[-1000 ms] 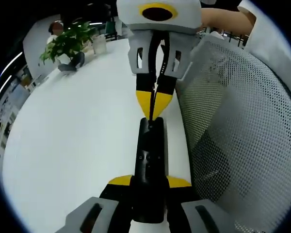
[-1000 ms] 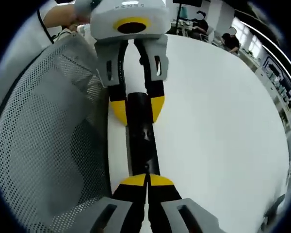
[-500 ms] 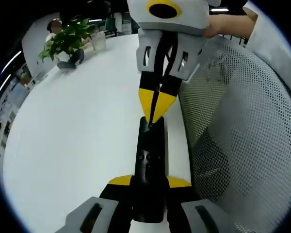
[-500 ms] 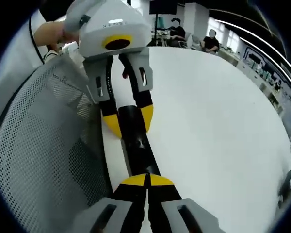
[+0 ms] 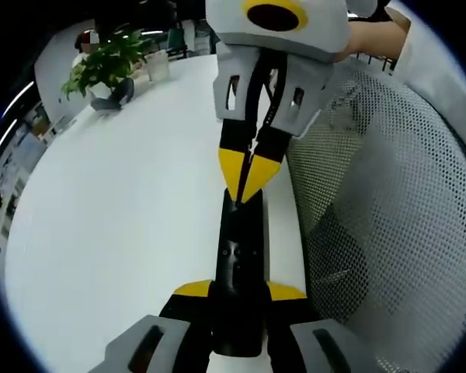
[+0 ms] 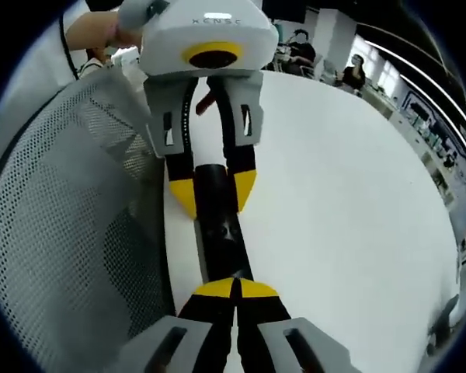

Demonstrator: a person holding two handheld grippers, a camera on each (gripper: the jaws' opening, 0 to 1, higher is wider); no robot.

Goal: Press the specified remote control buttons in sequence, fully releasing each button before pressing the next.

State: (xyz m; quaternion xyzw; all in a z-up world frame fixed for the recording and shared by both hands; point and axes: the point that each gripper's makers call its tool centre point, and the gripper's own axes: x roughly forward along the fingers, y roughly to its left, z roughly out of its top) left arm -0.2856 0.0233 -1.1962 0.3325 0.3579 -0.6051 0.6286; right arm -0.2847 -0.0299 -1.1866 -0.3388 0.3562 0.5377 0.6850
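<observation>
Two grippers: both on the remote control point(image 5: 238, 268).
Left gripper point(image 5: 239, 294): fingers clamp its sides.
Right gripper point(image 6: 234, 286): fingers closed, tips on its top.

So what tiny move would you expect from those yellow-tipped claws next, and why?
Probably lifting the right gripper straight off. Its closed yellow fingers meet the far end of the slim black remote control, which the left gripper clamps by its sides above the white table. Each button must be fully released before the next press.
</observation>
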